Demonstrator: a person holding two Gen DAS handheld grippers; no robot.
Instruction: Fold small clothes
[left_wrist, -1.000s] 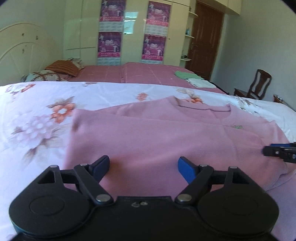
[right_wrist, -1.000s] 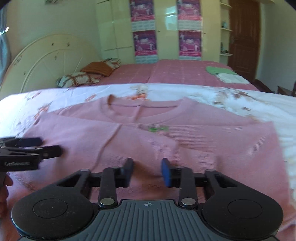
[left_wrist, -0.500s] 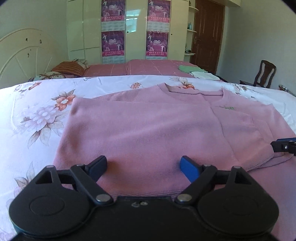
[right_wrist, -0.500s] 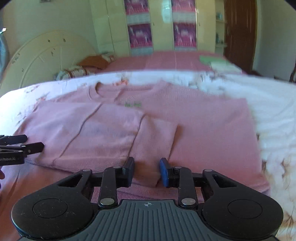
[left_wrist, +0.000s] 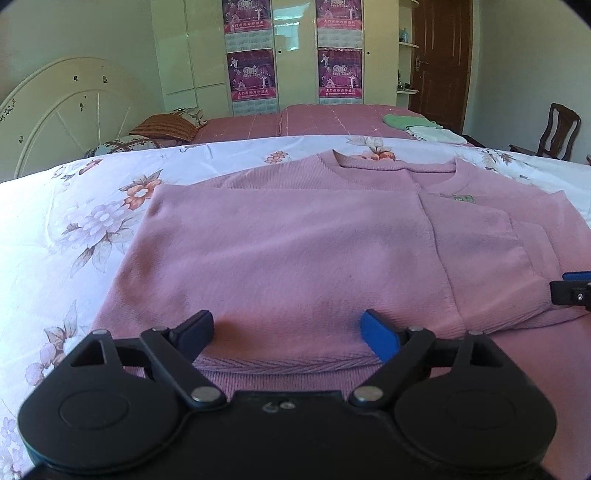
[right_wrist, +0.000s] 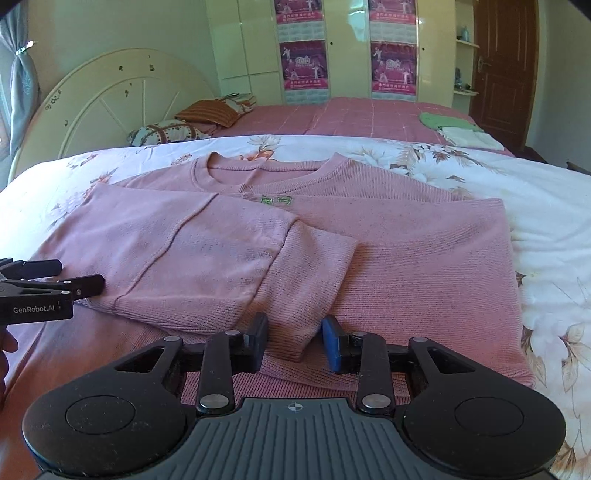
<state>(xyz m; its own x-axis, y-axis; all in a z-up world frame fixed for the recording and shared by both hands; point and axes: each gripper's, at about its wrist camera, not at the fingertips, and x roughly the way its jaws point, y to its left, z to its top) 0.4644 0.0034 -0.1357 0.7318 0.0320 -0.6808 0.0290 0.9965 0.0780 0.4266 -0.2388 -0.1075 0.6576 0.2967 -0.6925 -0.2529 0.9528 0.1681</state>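
Note:
A pink knit sweater (left_wrist: 288, 251) lies flat on the floral sheet, collar away from me. Its left side and sleeve are folded over the body. The sleeve cuff (right_wrist: 310, 280) lies near the hem in the right wrist view. My left gripper (left_wrist: 286, 330) is open and empty, just above the folded edge near the hem. My right gripper (right_wrist: 294, 341) is open with a narrower gap, with the cuff's end lying between its fingers. The left gripper also shows in the right wrist view (right_wrist: 79, 277) at the left edge.
The white floral sheet (left_wrist: 74, 229) covers the bed. Behind it is a second bed with a pink cover (right_wrist: 369, 114), pillows (right_wrist: 166, 131) and folded green and white clothes (right_wrist: 458, 127). A wardrobe, a brown door and a chair (left_wrist: 557, 129) stand beyond.
Both grippers have pulled back toward the hem. The folded side and sleeve now lie flat on the body. The right gripper has opened wider and let go of the cuff.

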